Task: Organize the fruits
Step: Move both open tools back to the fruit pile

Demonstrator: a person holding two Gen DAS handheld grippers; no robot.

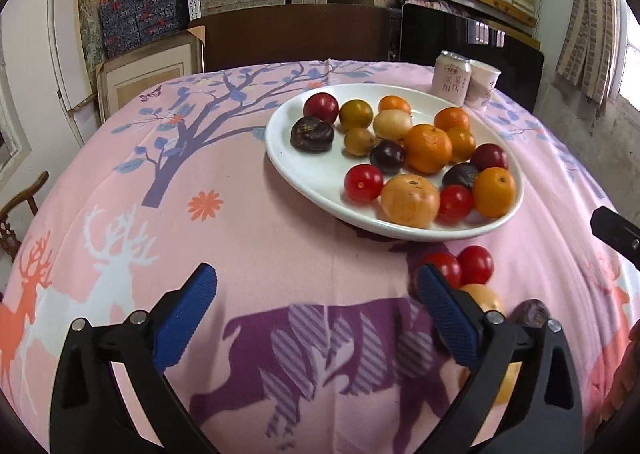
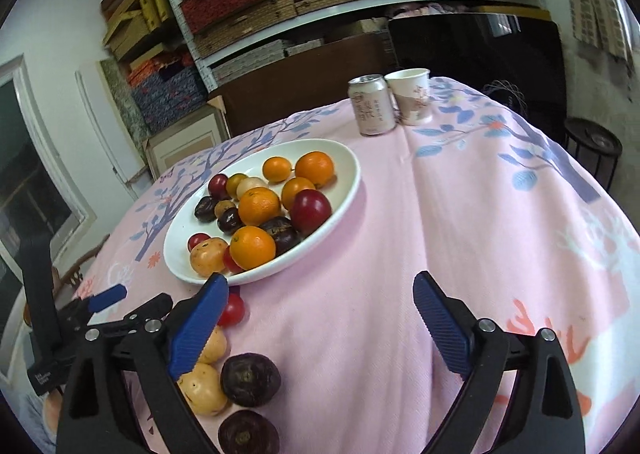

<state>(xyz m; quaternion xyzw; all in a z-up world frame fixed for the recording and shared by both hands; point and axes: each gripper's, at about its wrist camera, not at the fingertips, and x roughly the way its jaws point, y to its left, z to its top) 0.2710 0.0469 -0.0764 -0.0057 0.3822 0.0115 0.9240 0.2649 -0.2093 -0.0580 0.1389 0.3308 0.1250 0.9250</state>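
Left wrist view: the left gripper [image 1: 316, 294] stands with its blue pads spread wide over the pink deer-print tablecloth [image 1: 260, 238], nothing between them. A white oval plate [image 1: 296, 170] beyond it carries mixed fruit: oranges, red cherry tomatoes, dark plums and yellow-brown fruits, with a large orange [image 1: 428, 148] near its middle. Two loose cherry tomatoes [image 1: 476, 264] lie on the cloth just off the plate's near rim, beside the right-hand pad. A drink can [image 1: 450, 80] and a paper cup [image 1: 484, 88] stand touching behind the plate.

Right wrist view: the right gripper [image 2: 320, 302] is also fully spread and empty, above bare cloth. The plate [image 2: 344, 178] lies ahead to its left. Beside the left-hand pad, loose on the cloth, are one cherry tomato [image 2: 232, 310], two yellow fruits [image 2: 204, 390] and two dark purple fruits [image 2: 250, 378].
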